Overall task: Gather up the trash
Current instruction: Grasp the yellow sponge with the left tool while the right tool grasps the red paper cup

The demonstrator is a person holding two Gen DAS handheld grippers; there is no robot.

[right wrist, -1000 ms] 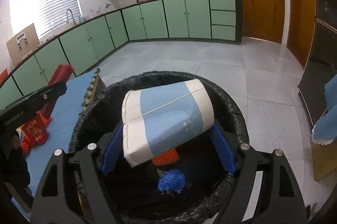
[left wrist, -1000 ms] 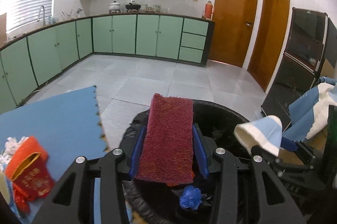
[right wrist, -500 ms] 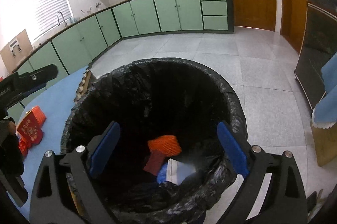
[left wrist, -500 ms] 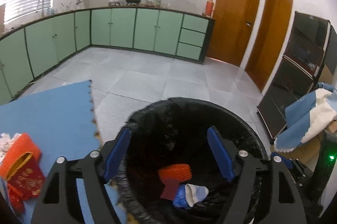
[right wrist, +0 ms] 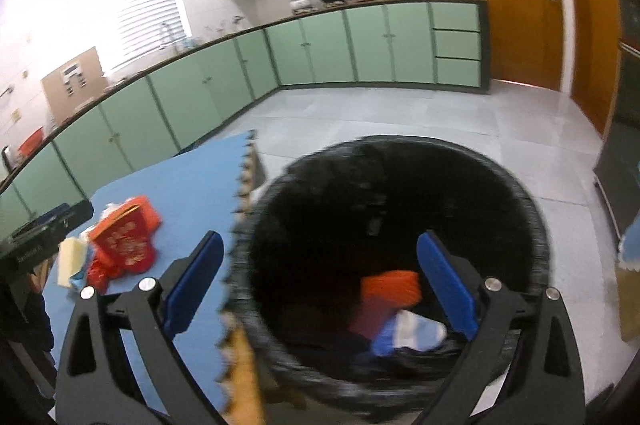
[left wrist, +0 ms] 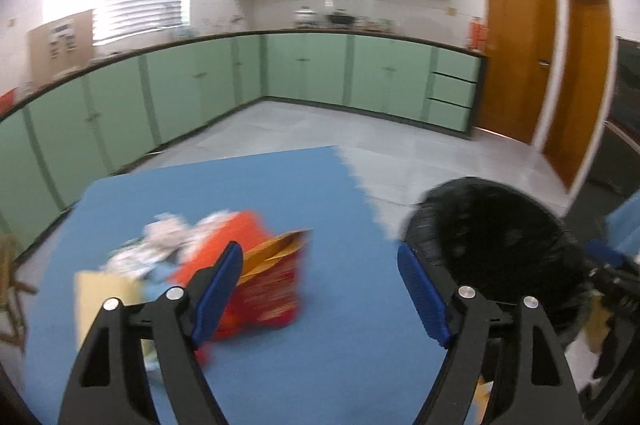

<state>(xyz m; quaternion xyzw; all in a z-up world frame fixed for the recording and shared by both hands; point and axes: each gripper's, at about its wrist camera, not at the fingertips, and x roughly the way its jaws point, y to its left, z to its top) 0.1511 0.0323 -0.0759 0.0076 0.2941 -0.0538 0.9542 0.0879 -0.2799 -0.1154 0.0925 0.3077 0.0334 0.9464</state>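
A black-lined trash bin [right wrist: 532, 217] stands on the tiled floor beside a blue foam mat [right wrist: 192, 193]. Inside it lie an orange piece [right wrist: 390, 285], a maroon scouring pad [right wrist: 368, 317] and a blue-and-white pack [right wrist: 416, 331]. My right gripper [right wrist: 320, 237] hangs over the bin's left rim, its jaws opening with nothing between them. My left gripper [left wrist: 318, 253] is open and empty over the mat [left wrist: 224, 193], with the bin [left wrist: 500, 237] to its right. Just past its left finger lies a red paper bag [left wrist: 264, 289] among crumpled white paper [left wrist: 164, 233] and a pale yellow piece [left wrist: 104, 289].
The same trash pile with the red bag [right wrist: 124, 245] shows at the left in the right wrist view. Green cabinets [left wrist: 304, 73] line the far walls, and wooden doors [left wrist: 516, 53] stand at the right. A dark cabinet [right wrist: 616, 193] stands right of the bin.
Both grippers opened and dropped the maroon pad and the blue-and-white pack into the bin. The left gripper then swung left from the bin to over the mat; the right drifted left.
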